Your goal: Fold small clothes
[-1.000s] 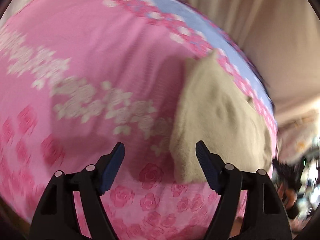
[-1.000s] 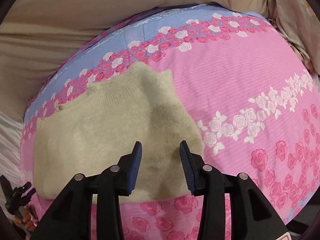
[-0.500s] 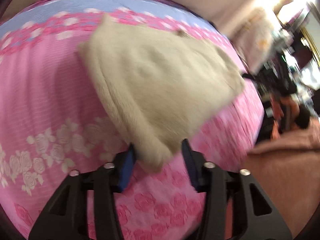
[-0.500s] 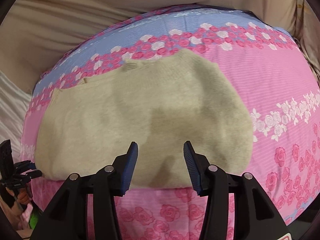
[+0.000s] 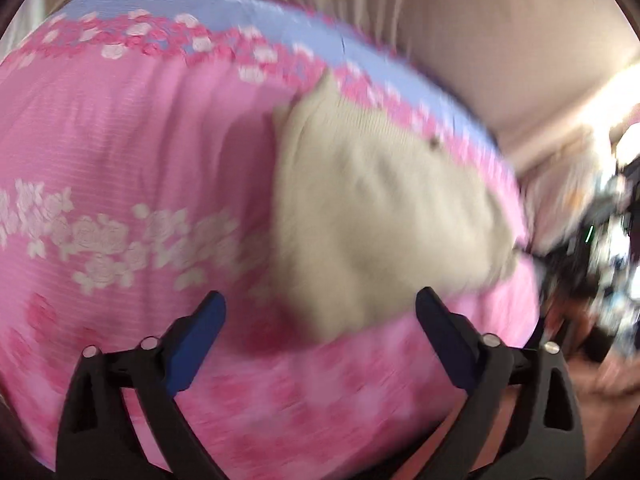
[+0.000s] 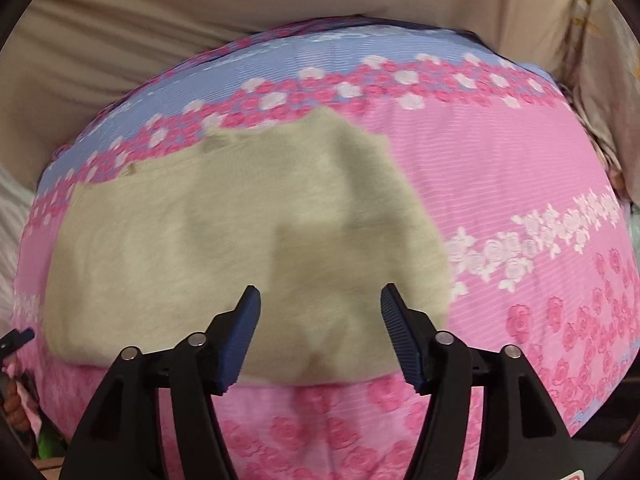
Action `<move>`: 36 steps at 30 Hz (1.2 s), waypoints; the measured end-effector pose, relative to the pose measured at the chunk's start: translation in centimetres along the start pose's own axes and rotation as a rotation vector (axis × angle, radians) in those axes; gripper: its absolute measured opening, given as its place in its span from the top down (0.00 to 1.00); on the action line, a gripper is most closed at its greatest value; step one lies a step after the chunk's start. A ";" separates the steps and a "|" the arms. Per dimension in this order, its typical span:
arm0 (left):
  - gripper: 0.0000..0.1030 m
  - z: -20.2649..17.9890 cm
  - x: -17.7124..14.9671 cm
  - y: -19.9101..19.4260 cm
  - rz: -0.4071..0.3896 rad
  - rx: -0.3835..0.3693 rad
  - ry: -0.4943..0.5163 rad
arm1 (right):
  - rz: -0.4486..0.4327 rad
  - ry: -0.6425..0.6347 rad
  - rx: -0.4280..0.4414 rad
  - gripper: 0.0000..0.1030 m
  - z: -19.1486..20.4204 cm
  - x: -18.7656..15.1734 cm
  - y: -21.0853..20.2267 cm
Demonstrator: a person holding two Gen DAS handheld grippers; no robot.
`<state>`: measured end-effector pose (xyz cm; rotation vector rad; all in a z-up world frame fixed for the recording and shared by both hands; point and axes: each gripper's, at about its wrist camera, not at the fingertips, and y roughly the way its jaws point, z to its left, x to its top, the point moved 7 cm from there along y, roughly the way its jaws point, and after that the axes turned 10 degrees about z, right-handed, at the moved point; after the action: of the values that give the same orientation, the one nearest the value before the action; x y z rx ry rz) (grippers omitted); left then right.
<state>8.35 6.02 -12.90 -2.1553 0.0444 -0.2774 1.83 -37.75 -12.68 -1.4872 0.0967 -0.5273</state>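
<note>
Your left gripper (image 5: pixel 320 312) jaws are opening wide, empty, over the beige garment's (image 5: pixel 384 208) near corner on the pink sheet (image 5: pixel 120 140). Right view alone shows its full folded spread; right gripper (image 6: pixel 320 308) opening, unladen.

The right tool (image 6: pixel 320 328) points down at a soft beige knit top (image 6: pixel 224 248). Its two blue-tipped jaws are opening, and nothing is between them; they do not touch the cloth. The top lies folded and flat on a pink bed cover (image 6: pixel 520 184) with roses on it. A blue stripe (image 6: pixel 280 68) with white and pink flowers runs along the far side of the cover. A tan sheet (image 6: pixel 160 20) lies behind the cover.
</note>
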 end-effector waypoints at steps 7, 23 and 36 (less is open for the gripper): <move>0.10 2.0 2.5 6.5 0.043 0.053 -0.327 | 0.090 0.160 0.110 0.34 -5.2 1.9 5.1; 0.86 -3.9 7.5 5.0 -0.078 0.163 -0.214 | -0.103 -0.054 0.167 0.77 0.2 8.1 -0.7; 0.40 1.3 3.0 6.7 -0.039 0.134 -0.519 | -0.080 -0.013 0.126 0.61 -0.7 4.0 -1.3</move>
<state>12.06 2.86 -18.51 -2.0344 -0.3045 0.2549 4.77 -39.98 -10.45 -1.3755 -0.0064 -0.5782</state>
